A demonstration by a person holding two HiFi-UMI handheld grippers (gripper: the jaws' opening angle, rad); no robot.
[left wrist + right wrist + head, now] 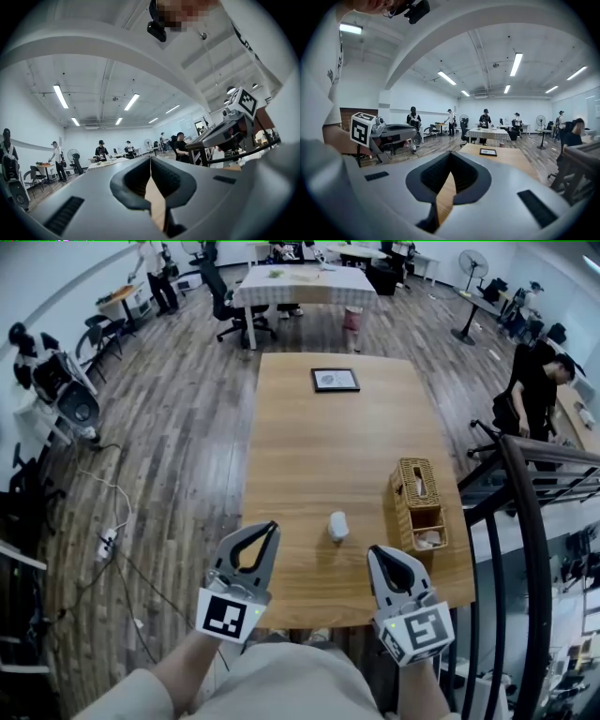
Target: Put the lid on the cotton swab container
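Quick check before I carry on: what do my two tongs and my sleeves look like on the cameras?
The left tongs and right tongs are light grey, pointed shells lined with black ribbed padding. Each carries a white cube at its base, printed with black square markers. No cables show. The person wears a light short-sleeved top.

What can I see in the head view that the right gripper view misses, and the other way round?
Only the head view shows the small white container and the wicker basket to its right. Only the right gripper view shows the ceiling lights and, close up, the right gripper with its jaws shut and nothing between them. Both show the wooden table, the framed picture at its far end, and the left gripper.
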